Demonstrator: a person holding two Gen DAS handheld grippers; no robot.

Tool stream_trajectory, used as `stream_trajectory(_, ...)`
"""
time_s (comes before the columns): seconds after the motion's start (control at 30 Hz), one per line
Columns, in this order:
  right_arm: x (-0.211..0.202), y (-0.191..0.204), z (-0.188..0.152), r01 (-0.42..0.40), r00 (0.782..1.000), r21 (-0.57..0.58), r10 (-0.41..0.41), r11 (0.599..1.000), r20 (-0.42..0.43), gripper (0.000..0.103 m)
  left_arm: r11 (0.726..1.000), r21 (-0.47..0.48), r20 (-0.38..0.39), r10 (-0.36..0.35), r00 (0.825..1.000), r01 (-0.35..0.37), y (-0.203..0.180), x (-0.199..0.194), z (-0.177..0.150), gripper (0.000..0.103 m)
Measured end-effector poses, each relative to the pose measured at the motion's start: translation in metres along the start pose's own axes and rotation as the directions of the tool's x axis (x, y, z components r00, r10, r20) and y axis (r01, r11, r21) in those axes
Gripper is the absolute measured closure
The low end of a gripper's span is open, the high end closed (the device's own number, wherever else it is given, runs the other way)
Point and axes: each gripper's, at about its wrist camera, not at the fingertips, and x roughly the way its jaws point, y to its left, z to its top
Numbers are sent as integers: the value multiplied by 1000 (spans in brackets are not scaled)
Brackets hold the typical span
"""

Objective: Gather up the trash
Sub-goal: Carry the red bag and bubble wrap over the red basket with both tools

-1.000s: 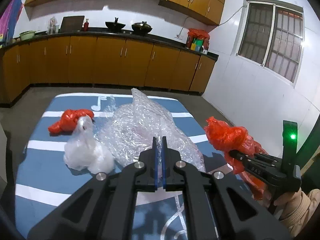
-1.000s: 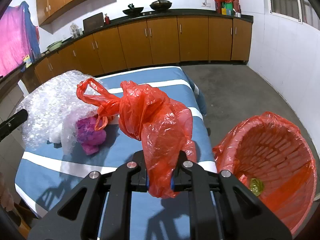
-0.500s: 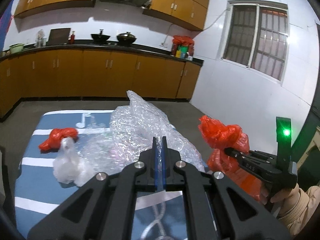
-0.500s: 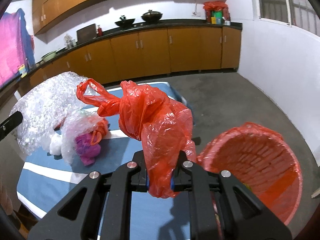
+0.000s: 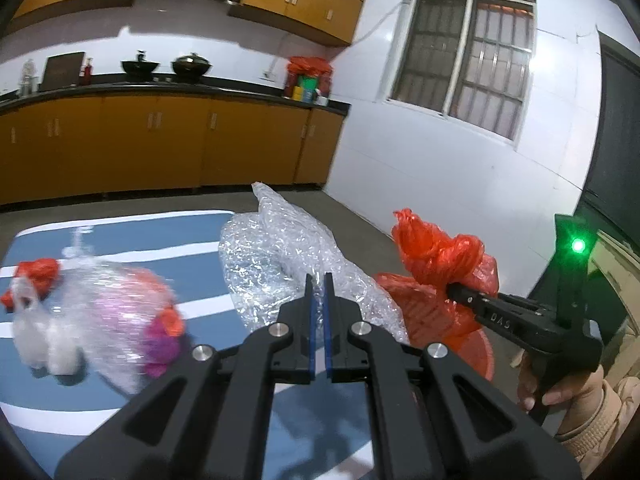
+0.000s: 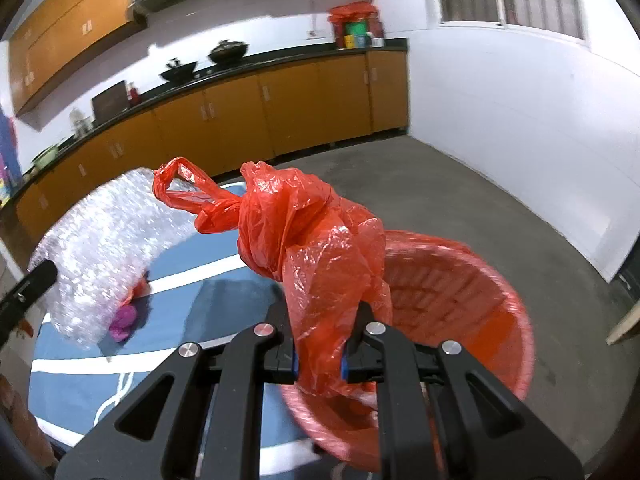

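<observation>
My right gripper (image 6: 320,356) is shut on a crumpled red plastic bag (image 6: 312,240), held up over the near rim of a red basket lined with red plastic (image 6: 460,292). In the left wrist view the same red bag (image 5: 436,252) sticks out of the right gripper (image 5: 454,290) at the right, above the basket (image 5: 420,312). My left gripper (image 5: 319,280) is shut on a sheet of clear bubble wrap (image 5: 280,256), which hangs lifted off the blue striped table (image 5: 120,236). The bubble wrap (image 6: 108,240) also shows at the left of the right wrist view.
On the table lie a clear bag with pink and orange scraps (image 5: 124,320), a white bag (image 5: 36,340) and a small red bag (image 5: 36,276). Orange kitchen cabinets (image 5: 160,148) line the far wall. A white wall with a barred window (image 5: 464,64) stands right. Grey floor (image 6: 500,208) surrounds the basket.
Both grippers have swung right with their loads. The red bag now hangs over the basket, and the bubble wrap has come off the table, uncovering the clear bag with pink scraps.
</observation>
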Motion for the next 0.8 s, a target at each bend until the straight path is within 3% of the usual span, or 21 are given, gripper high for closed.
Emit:
stream_trajectory(0.37,-20,-49,-1,49,999,109,-51,993,10,89,993,54,-58,-102,993,105,-58,51,-11,99)
stream_trajectory(0.8,-15,-78,-6,51,999,214,-50,975,-10,89,981,101,-142,-151,978,166,-97,98,-25,98)
